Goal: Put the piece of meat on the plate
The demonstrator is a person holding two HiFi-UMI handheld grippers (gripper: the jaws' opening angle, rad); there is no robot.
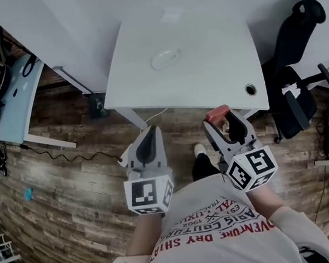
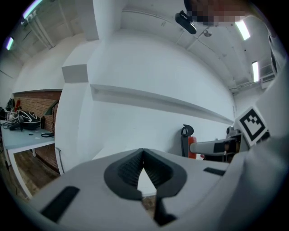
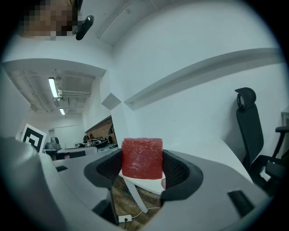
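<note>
Your right gripper [image 1: 224,126] is clamped on the piece of meat [image 3: 142,158], a squarish red block upright between the pads [image 3: 177,172]. Both grippers point forward, held short of the table's [image 1: 223,76] near edge. Your left gripper [image 1: 147,139] is closed on nothing. The plate [image 1: 166,58] sits mid-table, open tabletop all round it

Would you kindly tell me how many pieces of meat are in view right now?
1. The piece of meat is clamped in the right gripper, short of the table; none shows on the plate.
</note>
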